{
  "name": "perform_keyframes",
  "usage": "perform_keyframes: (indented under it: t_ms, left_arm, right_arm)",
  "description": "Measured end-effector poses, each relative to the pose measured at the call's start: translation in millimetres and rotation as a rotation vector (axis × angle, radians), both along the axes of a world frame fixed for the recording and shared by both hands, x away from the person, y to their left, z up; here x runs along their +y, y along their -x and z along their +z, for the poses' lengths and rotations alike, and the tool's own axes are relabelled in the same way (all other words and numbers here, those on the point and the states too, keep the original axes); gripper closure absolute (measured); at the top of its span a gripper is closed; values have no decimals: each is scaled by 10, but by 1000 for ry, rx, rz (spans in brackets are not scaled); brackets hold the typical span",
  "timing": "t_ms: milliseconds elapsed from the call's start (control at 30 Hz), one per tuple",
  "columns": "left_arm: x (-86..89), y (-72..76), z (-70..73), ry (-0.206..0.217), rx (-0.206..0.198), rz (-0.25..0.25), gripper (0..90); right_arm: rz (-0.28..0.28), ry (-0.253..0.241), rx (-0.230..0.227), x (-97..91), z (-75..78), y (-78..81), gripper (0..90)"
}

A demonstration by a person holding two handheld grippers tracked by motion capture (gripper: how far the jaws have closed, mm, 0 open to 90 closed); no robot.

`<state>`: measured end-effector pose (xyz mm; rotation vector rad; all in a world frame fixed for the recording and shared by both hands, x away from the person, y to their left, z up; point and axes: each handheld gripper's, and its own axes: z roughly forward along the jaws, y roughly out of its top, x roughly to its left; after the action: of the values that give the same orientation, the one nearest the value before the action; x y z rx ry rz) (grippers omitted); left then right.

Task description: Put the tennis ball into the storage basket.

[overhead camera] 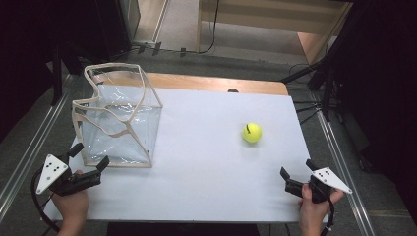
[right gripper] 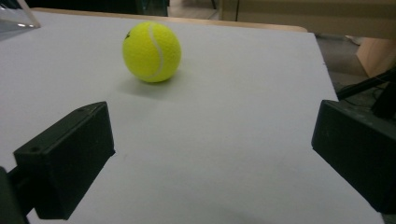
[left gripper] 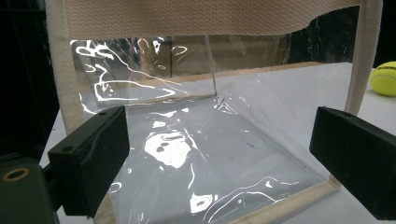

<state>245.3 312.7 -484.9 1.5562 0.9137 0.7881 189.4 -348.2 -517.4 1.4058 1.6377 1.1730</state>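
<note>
Now, far left, the clear bag [overhead camera: 118, 123] stands upright near the table [overhead camera: 206, 187]'s left edge, the left gripper [overhead camera: 91, 156] just before it, jaws apart and empty. Open white surface stretches right to the tennis ball [overhead camera: 252, 132]. Near the right edge, the right gripper [overhead camera: 297, 169] waits, jaws wide, empty.

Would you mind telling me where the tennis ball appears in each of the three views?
High view: the tennis ball lies right of centre on the white table.
Left gripper view: at the far right edge, past the clear bag.
Right gripper view: upper left of centre.
Shared landmark: the clear bag's corner.
</note>
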Motion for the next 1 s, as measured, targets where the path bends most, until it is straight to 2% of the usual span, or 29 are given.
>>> perform_keyframes:
  t_ms: [133,200,300,333,433,467,600,633,700,867,1000]
  left_arm:
    - [-9,3,1,-9,-1,-1,54]
    - [-9,4,0,-7,-1,-2,53]
    - [-10,5,0,-4,-2,-4,54]
    - [-8,5,0,-4,-2,-4,54]
    - [-7,4,0,-1,-2,-5,54]
    - [-9,5,0,-3,-2,-5,53]
    - [-11,6,0,-8,-3,-7,54]
    - [-12,6,0,-10,-2,-6,54]
    - [-16,6,1,-13,0,-6,54]
    - [-19,4,0,-14,0,-5,54]
    - [-19,5,0,-14,-1,-7,54]
  right_arm:
    - [-12,-9,-14,-28,15,-2,0]
    - [20,-63,14,-57,39,-22,0]
    - [9,-39,27,-41,67,-29,0]
    - [25,-24,28,-15,133,-41,0]
    - [31,-23,25,12,192,-53,0]
    - [45,-2,32,45,261,-78,0]
    - [54,32,39,86,340,-119,0]
    - [62,30,43,97,363,-130,0]
    - [80,63,68,137,414,-182,0]
    - [114,72,73,178,472,-260,0]
    - [140,67,100,213,525,-357,0]
